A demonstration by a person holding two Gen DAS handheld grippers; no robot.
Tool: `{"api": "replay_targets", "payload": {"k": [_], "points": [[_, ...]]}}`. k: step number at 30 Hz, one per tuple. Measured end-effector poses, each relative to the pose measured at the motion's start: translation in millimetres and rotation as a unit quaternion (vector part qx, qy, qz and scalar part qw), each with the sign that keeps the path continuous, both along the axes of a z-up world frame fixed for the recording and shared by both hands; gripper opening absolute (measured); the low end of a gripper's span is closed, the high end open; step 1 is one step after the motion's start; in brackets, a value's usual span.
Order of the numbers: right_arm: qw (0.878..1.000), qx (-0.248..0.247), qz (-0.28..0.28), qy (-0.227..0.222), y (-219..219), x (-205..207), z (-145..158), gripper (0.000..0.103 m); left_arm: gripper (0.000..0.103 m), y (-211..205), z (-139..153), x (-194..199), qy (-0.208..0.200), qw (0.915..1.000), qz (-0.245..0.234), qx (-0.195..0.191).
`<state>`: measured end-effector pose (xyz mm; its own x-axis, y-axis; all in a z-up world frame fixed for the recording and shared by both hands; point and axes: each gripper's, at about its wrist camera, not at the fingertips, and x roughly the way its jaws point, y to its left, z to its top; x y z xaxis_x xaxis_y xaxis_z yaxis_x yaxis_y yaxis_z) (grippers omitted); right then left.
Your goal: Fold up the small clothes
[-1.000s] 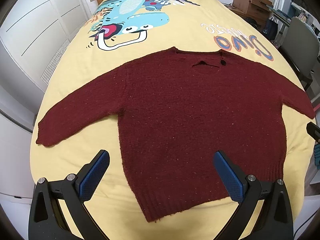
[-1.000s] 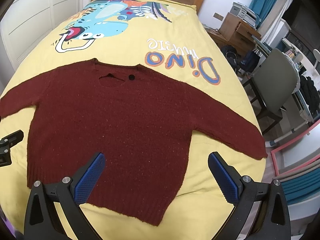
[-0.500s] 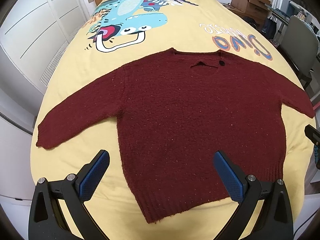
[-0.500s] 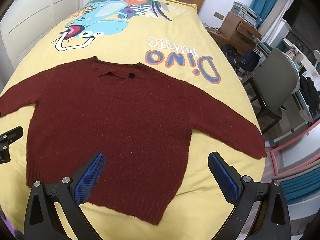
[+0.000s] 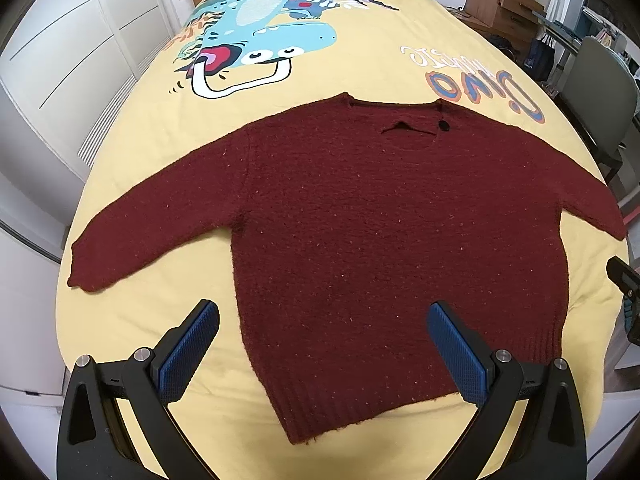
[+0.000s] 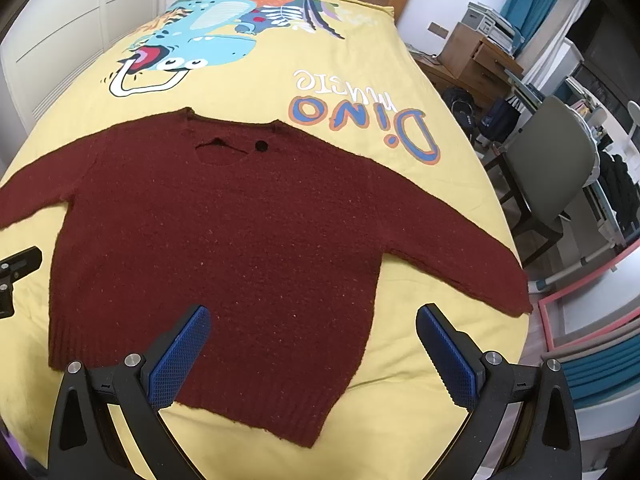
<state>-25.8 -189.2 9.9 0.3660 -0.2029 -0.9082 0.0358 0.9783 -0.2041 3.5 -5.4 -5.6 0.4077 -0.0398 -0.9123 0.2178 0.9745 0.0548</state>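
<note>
A small dark red knitted sweater (image 5: 380,220) lies flat on a yellow bedspread (image 5: 152,152), neck away from me, both sleeves spread out; it also shows in the right wrist view (image 6: 240,232). My left gripper (image 5: 322,346) is open and empty, hovering over the sweater's lower left hem. My right gripper (image 6: 312,350) is open and empty, hovering over the lower right hem. Each gripper shows at the edge of the other's view, left gripper (image 6: 16,280), right gripper (image 5: 626,292).
The bedspread carries a blue dinosaur print (image 5: 256,44) and lettering (image 6: 360,120). White wardrobe doors (image 5: 60,60) stand to the left. A grey chair (image 6: 552,176), wooden drawers (image 6: 476,60) and a desk stand to the right. The bed edge is close below the hem.
Both grippers have drifted slightly; the sweater sits a touch lower in the right wrist view. The sweater itself has not moved. Both grippers stay open.
</note>
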Motion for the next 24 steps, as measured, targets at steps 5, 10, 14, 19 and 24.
{"api": "replay_targets", "payload": {"k": [5,10,14,19,24], "points": [[1.0,-0.002,0.0,0.003,-0.1,-1.6,-0.5,0.102,0.102,1.1,-2.9,0.0,0.005,1.0,0.0,-0.001],[1.0,-0.001,-0.001,0.003,-1.5,-3.3,-1.1,0.102,0.102,1.6,-3.2,0.2,0.006,1.0,0.0,-0.001],[1.0,-0.002,-0.003,0.004,-3.6,-3.3,-1.5,0.102,0.102,0.8,-5.5,0.5,0.01,0.9999,-0.001,-0.001],[1.0,-0.002,-0.003,0.003,-4.5,-4.1,-1.3,0.102,0.102,0.9,-5.7,0.2,0.01,0.9999,-0.001,0.0],[1.0,-0.004,-0.003,0.002,-6.0,-4.4,-1.1,0.102,0.102,-0.8,-5.1,0.6,0.01,0.9999,-0.003,0.003]]}}
